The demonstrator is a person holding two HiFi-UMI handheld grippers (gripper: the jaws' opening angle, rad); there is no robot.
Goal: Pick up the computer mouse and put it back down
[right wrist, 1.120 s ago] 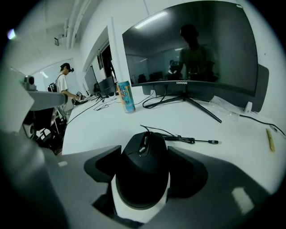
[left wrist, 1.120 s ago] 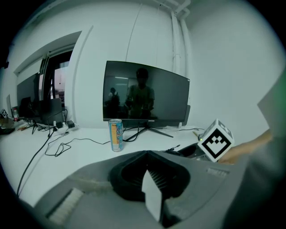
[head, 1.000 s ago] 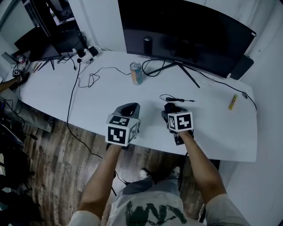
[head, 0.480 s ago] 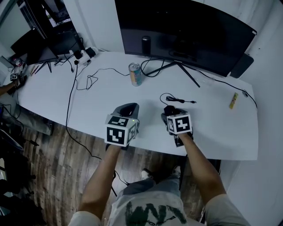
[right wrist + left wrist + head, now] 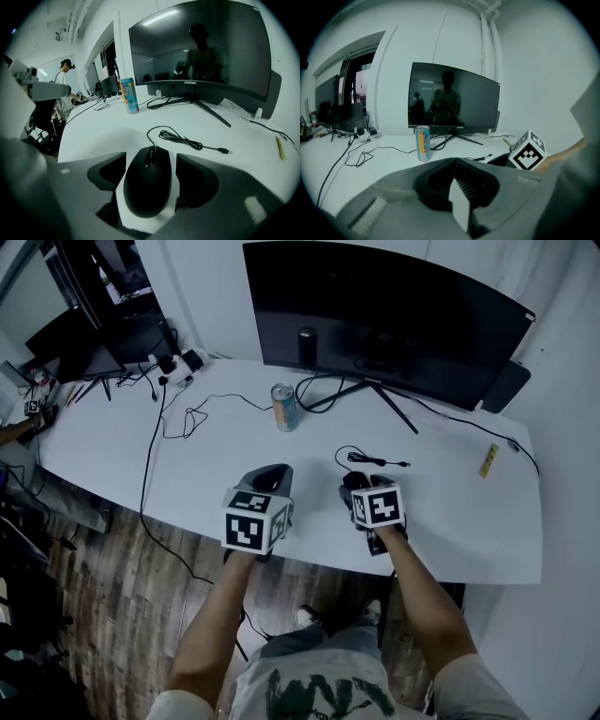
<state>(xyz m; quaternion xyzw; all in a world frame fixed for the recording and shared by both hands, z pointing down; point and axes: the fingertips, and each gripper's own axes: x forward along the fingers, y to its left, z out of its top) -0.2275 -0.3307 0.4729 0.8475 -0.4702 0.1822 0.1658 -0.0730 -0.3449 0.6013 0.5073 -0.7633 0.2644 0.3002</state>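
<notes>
Cables (image 5: 187,413) trail across the white table (image 5: 112,442) at the left, and 1 drink can (image 5: 284,407) stands before the dark monitor (image 5: 394,315). The left gripper (image 5: 272,471) hovers near the front edge, jaws together and empty. The right gripper (image 5: 151,159) has just been widening its jaws. The computer mouse (image 5: 147,192) rests on the table between them, neither pad pressing it, its coiled cord (image 5: 180,138) just ahead.

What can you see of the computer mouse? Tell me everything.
The computer mouse is black, smooth matte plastic, with a scroll wheel at its front. It lies flat on the white table, its thin cable coiled ahead, unplugged. The right gripper straddles it; its fingers have just been opening and stand slightly clear.
</notes>
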